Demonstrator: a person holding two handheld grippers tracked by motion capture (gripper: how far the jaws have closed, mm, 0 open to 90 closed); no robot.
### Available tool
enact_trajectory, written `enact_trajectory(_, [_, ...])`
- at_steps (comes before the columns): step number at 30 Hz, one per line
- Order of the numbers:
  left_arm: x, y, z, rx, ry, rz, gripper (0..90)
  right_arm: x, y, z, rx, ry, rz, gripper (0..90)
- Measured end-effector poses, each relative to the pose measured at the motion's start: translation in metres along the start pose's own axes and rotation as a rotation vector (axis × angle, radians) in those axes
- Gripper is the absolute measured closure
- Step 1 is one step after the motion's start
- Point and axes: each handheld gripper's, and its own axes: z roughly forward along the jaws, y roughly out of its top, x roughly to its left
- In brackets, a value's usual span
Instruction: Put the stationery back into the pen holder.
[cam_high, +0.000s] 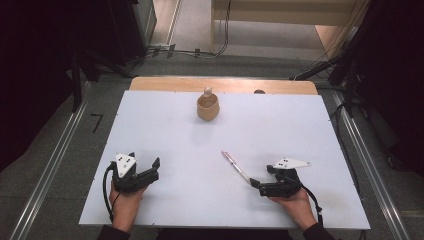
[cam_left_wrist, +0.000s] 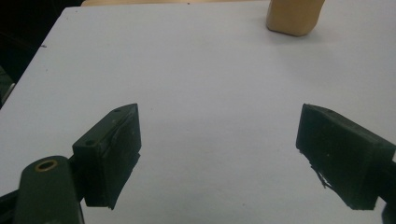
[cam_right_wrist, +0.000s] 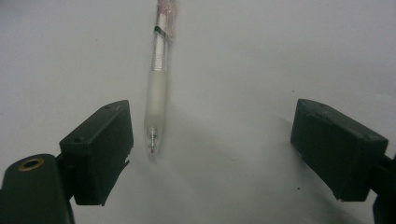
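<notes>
right gripper, jaws spread, lower frame; pen tip just inside its left jaw, long axis running away up-frame. left gripper spread too, well apart. cup far, upper centre.

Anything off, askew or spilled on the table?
Nothing stands out. The clear plastic pen with a pink end lies flat and intact on the white table, its tip by the open right tool. The tan wooden cup stands upright, nothing spilled. The left tool is open too.
</notes>
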Motion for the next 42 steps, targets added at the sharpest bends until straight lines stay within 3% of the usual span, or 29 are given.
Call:
enact_trajectory(24, [0.0,0.0,0.001,0.005,0.0,0.0,15.0,0.011,0.001,0.006,-0.004,-0.028,-0.059,25.0])
enact_trajectory(42, [0.0,0.0,0.001,0.006,0.0,0.001,15.0,0.019,0.0,0.008,-0.006,-0.038,-0.116,45.2])
